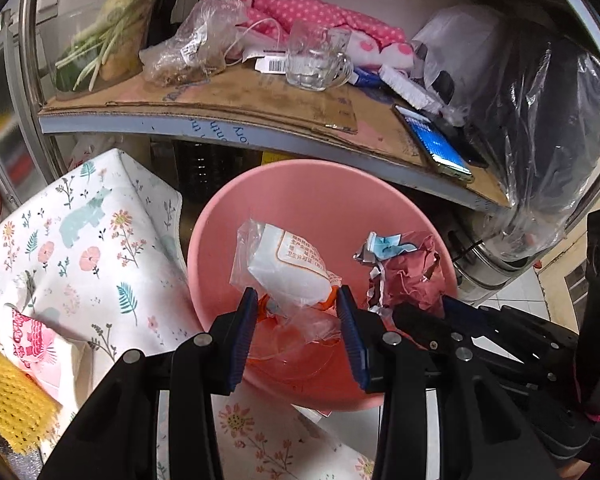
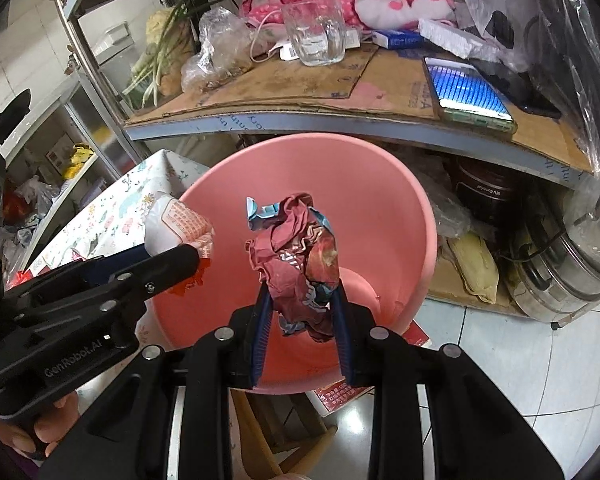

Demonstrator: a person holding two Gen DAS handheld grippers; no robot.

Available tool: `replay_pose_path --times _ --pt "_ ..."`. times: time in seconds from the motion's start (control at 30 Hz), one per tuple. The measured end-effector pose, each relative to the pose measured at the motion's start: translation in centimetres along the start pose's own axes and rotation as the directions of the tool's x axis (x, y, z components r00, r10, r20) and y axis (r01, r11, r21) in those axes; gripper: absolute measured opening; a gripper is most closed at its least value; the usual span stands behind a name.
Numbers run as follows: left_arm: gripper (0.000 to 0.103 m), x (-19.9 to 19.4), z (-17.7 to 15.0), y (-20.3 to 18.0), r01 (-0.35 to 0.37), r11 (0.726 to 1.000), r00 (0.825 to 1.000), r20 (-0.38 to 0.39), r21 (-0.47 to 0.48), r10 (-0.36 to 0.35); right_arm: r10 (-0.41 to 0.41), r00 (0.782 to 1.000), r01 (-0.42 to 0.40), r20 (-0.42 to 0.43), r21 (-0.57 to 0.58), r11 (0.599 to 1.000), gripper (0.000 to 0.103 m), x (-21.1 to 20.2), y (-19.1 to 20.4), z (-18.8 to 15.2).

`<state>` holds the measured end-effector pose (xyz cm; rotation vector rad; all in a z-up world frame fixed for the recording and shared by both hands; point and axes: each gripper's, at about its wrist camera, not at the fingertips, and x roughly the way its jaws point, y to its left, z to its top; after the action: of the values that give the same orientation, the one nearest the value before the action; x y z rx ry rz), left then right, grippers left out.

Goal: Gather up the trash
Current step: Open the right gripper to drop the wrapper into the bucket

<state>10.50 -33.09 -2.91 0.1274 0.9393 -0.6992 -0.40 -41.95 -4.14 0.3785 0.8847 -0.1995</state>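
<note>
A pink plastic basin (image 1: 320,196) (image 2: 380,208) stands below a shelf edge. My left gripper (image 1: 298,300) hangs over it, shut on a crumpled clear-and-white plastic wrapper (image 1: 288,264) with orange print. That wrapper (image 2: 178,224) and the left gripper (image 2: 188,258) show at the left of the right wrist view. My right gripper (image 2: 300,284) is shut on a crumpled dark red snack wrapper (image 2: 300,256) with a light blue scrap, also above the basin. The red wrapper (image 1: 408,276) shows beside the right gripper's arm in the left wrist view.
A floral cloth (image 1: 80,248) covers a surface left of the basin, with a yellow foam net (image 1: 12,404) on it. The cardboard-lined shelf (image 1: 260,100) holds a glass mug (image 1: 316,60), a plastic bag (image 1: 196,40), a phone (image 1: 436,140), greens and pink fabric. Metal pots (image 2: 560,276) stand on the tiled floor.
</note>
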Motion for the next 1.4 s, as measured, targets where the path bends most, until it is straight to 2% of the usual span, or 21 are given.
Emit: replay_pose_path --times 0.27,0.37,0.47,0.67,0.9,1.2,1.4 --pt "0.042 1.0 0.1 0.0 -0.013 1.0 1.0 -0.016 0.002 0.013 -0.02 1.0 0.02 -0.009 -0.006 1.0 0.03 0.8 -0.2 0.2" --pt "0.043 0.9 0.2 -0.1 -0.022 1.0 1.0 -0.012 0.004 0.023 -0.037 0.999 0.037 -0.019 -0.004 0.999 0.033 1.1 -0.3 0.3" --pt "0.047 0.6 0.2 -0.3 -0.02 1.0 1.0 -0.01 0.006 0.02 -0.044 0.999 0.044 -0.022 0.001 0.999 0.039 1.2 -0.5 0.2" --pt "0.063 -0.1 0.4 -0.5 -0.01 1.0 1.0 0.013 0.011 0.01 -0.038 0.999 0.038 -0.027 0.019 0.999 0.041 1.0 -0.9 0.2" --pt "0.065 -1.9 0.4 -0.8 -0.013 1.0 0.999 0.049 0.014 0.012 -0.035 0.999 0.035 -0.001 0.01 0.999 0.041 -0.2 -0.5 0.0" --pt "0.065 -6.0 -1.1 -0.2 -0.021 1.0 0.995 0.096 0.013 0.02 0.023 0.999 -0.021 0.04 -0.041 0.999 0.041 -3.3 2.1 -1.4" --pt "0.065 -9.2 -2.9 1.4 -0.043 0.999 0.991 0.123 -0.004 0.043 0.078 0.996 -0.075 0.036 -0.08 0.994 0.041 -4.6 4.4 -2.8"
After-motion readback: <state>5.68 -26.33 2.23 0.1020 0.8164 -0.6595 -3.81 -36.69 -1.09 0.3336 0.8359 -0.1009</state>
